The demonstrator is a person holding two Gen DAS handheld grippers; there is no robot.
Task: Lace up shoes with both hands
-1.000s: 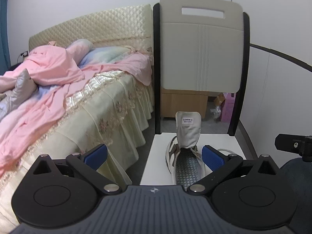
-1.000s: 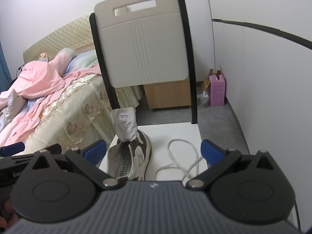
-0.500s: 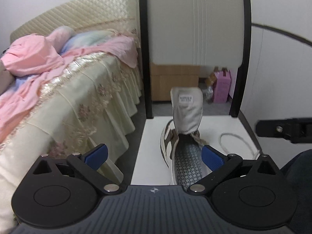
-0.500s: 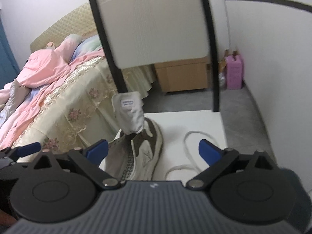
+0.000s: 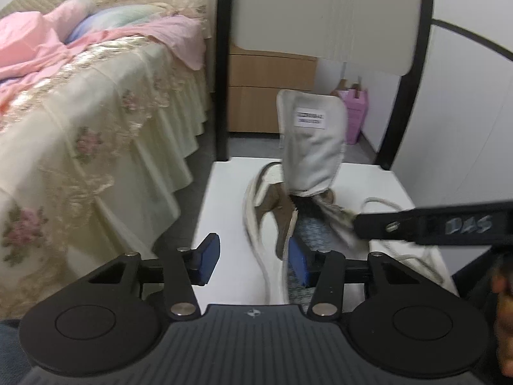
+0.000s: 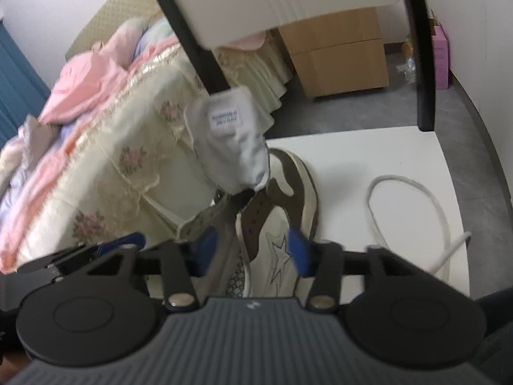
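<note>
A white and brown sneaker [image 5: 272, 205] with its tongue [image 5: 312, 147] standing up lies on the white chair seat [image 5: 224, 211]. It also shows in the right wrist view [image 6: 282, 224]. A loose white lace [image 6: 413, 192] lies on the seat to the shoe's right. My left gripper [image 5: 253, 256] is open, its pads either side of the shoe's left wall. My right gripper [image 6: 253, 250] is open, its pads either side of the shoe's right wall. One right gripper finger [image 5: 433, 224] crosses the left wrist view beside the shoe's right side.
The chair's backrest [image 5: 320, 16] rises just behind the shoe between black posts. A bed [image 5: 80, 112] with a frilled cover and pink bedding stands to the left. A wooden cabinet [image 6: 340, 51] and a pink box [image 6: 439, 57] are on the floor behind.
Both grippers have moved forward and down to the shoe. Their jaws have narrowed, and each now straddles one side wall of the shoe.
</note>
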